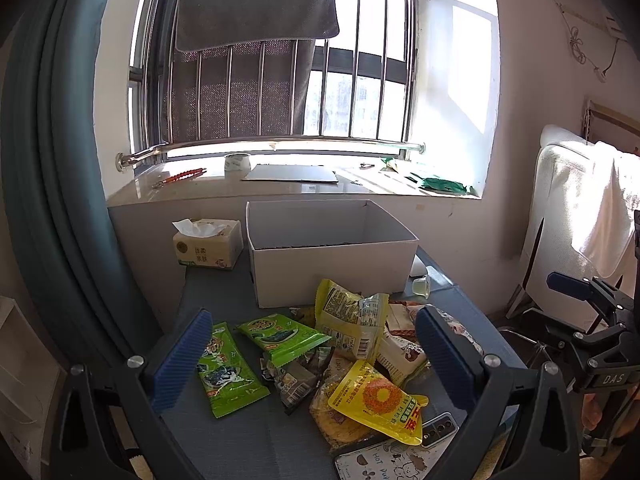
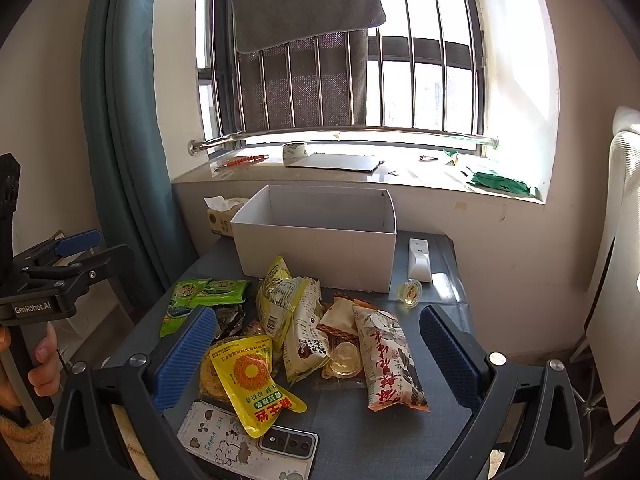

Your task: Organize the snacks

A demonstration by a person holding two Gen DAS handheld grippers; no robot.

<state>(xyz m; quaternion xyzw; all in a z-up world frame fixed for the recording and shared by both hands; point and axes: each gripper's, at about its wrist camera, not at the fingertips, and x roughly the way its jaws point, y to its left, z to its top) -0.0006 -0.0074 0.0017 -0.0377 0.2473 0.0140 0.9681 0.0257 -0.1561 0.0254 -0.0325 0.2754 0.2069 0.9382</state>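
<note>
Snacks [image 2: 304, 344] overlap in a heap, hiding lower packets; phone [image 2: 248, 446] half-covered.

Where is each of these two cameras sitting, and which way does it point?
Left wrist view: sits on the left hand-held gripper, facing the window over the snack pile and white box; its own blue fingers show, with the right hand-held gripper at the right edge.
Right wrist view: sits on the right hand-held gripper, facing the same way; its fingers show, plus the hand holding the left gripper.
Shared: box, yellow sunflower-seed pouch, phone, tissue pack, window.
</note>
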